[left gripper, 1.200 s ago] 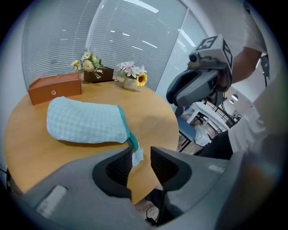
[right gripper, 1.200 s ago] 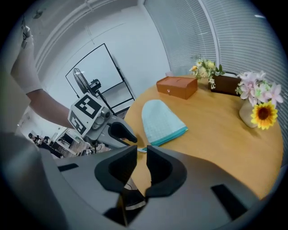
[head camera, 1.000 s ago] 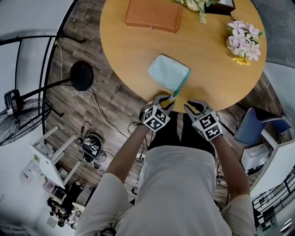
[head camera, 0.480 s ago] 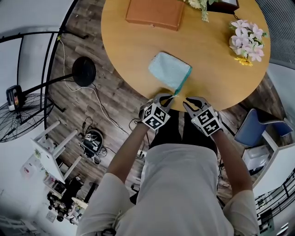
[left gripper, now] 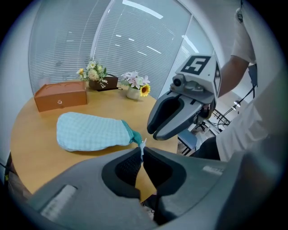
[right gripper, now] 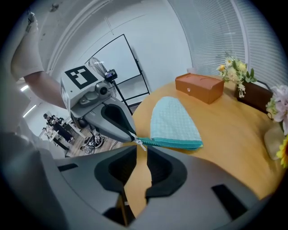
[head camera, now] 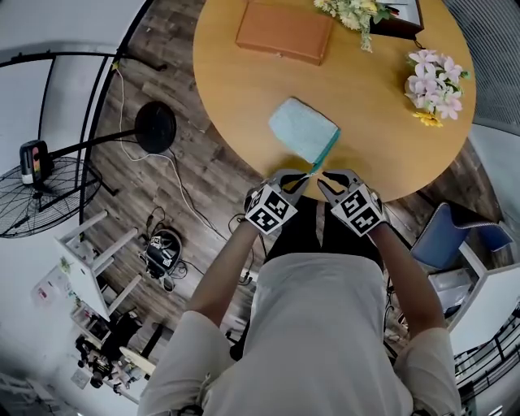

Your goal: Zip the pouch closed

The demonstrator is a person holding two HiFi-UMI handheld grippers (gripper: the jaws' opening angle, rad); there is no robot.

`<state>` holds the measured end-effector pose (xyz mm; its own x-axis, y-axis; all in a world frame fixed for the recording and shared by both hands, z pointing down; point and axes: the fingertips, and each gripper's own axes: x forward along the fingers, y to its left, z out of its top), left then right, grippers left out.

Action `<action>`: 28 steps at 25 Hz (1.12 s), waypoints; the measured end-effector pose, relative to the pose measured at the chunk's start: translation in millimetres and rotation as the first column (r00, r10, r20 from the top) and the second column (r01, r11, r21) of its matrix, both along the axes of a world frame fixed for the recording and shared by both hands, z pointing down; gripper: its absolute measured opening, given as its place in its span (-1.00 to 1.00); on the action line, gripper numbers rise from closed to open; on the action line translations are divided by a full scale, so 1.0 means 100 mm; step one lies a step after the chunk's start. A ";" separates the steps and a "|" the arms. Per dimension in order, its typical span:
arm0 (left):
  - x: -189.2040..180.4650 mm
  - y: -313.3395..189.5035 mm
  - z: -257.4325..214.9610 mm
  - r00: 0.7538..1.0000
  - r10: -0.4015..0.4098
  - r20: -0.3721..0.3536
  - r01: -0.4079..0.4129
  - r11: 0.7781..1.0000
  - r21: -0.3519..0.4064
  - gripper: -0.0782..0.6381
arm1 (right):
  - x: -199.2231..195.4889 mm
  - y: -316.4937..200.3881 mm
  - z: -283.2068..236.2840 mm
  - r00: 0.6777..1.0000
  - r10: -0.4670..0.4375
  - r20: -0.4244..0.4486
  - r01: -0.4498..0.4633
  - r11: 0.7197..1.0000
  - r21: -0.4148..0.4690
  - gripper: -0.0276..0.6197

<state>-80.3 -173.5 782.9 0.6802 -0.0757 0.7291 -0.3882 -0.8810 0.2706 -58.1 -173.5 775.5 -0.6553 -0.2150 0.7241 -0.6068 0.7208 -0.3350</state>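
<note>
A light blue checked pouch [head camera: 301,128] with a teal zipper [right gripper: 173,143] lies on the round wooden table [head camera: 244,89], near its front edge. My left gripper [head camera: 302,175] has just been closing. It now pinches the near end of the zipper [left gripper: 142,146] between its tips and holds that corner slightly off the table. My right gripper [head camera: 322,180] is just to its right, tips almost meeting the left's. A gap shows between its jaws [right gripper: 141,155]. The small silver zipper pull [right gripper: 140,143] hangs just ahead of that gap, with no pad pressing on it.
An orange-brown box [head camera: 284,31] lies at the table's far side, with flowers beside it [head camera: 435,77] and a dark planter [head camera: 398,12]. On the floor stand a fan [head camera: 32,187], cables and a blue chair [head camera: 443,236].
The left gripper's jaws have shut on the zipper end and risen a little, lifting the pouch's near corner. The right gripper has drawn closer to the left one.
</note>
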 end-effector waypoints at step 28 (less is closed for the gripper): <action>-0.13 -0.18 -0.57 0.997 -0.071 -0.021 0.071 0.997 -0.005 -0.70 | -0.29 -0.16 -0.40 0.989 -0.138 0.059 0.136 0.990 0.026 -0.90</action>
<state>-93.4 -191.2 725.6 0.6883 -0.1216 0.7151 -0.4438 -0.8504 0.2827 -86.7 -190.0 735.6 -0.7218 -0.1358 0.6787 -0.4811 0.8033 -0.3510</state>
